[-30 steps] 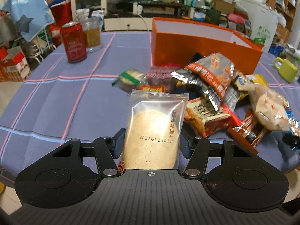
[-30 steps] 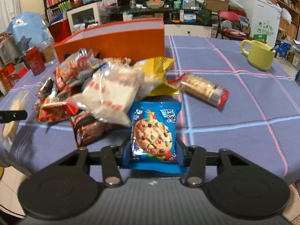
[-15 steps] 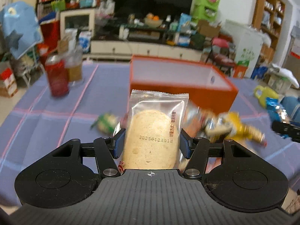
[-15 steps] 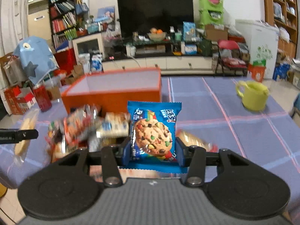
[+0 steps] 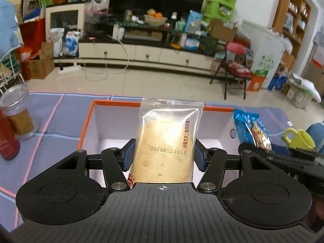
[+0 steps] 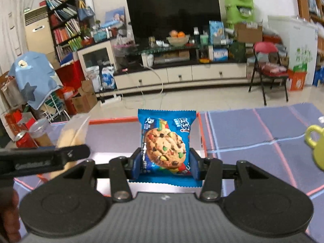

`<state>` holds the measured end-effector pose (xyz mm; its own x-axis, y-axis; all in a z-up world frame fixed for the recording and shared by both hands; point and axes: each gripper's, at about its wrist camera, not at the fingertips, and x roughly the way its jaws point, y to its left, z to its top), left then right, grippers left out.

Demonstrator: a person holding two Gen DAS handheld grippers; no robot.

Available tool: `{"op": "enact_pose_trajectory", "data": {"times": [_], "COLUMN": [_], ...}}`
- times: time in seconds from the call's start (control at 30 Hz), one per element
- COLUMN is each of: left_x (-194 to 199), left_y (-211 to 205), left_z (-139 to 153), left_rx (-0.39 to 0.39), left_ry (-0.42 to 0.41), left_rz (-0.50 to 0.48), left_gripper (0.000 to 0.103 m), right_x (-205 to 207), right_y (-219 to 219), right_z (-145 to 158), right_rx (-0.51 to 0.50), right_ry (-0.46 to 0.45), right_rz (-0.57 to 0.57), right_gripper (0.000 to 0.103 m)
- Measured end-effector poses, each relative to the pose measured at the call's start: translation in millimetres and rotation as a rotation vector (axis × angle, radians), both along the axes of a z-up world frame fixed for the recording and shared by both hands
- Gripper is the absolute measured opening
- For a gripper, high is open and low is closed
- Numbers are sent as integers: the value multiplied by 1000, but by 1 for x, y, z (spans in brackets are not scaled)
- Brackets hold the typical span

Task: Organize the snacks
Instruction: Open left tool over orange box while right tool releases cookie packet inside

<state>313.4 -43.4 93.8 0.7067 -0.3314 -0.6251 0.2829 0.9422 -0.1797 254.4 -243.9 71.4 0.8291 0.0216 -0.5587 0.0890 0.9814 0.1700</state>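
My left gripper (image 5: 164, 154) is shut on a clear-wrapped pale round cake (image 5: 166, 141), held upright over the open orange box (image 5: 87, 125) with its white inside. My right gripper (image 6: 165, 162) holds a blue chocolate-chip cookie packet (image 6: 165, 143) upright between its blue pads, above the right end of the orange box (image 6: 113, 120); its jaws are opening slightly, with the pads still against the packet. Each view catches the other gripper from the side: the blue packet (image 5: 251, 129) at the right, the pale cake (image 6: 73, 133) at the left.
A red can (image 5: 7, 141) and a clear jar (image 5: 18, 113) stand left of the box on the blue checked tablecloth (image 5: 50, 117). A green mug (image 6: 316, 143) stands to the right. Beyond the table's far edge lies the living-room floor.
Both grippers rose from the snack pile and moved forward until they hang over the orange box, each still carrying its packet. The pile has dropped out of view.
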Motion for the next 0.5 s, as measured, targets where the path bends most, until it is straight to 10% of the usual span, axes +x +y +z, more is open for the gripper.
{"op": "enact_pose_trajectory", "data": {"times": [0.17, 0.43, 0.5], "left_x": [-22, -114, -130], "left_y": [24, 70, 71], "left_z": [18, 11, 4], "left_rx": [-44, -82, -38], "left_ry": [-89, -126, -140], "left_rz": [56, 56, 17], "left_gripper": [73, 74, 74], "right_x": [-2, -92, -122], "right_y": [-4, -28, -30], "right_z": [2, 16, 7], "right_rx": [14, 3, 25], "right_ry": [-24, -66, -29], "right_rz": [12, 57, 84], "right_gripper": [63, 75, 94]}}
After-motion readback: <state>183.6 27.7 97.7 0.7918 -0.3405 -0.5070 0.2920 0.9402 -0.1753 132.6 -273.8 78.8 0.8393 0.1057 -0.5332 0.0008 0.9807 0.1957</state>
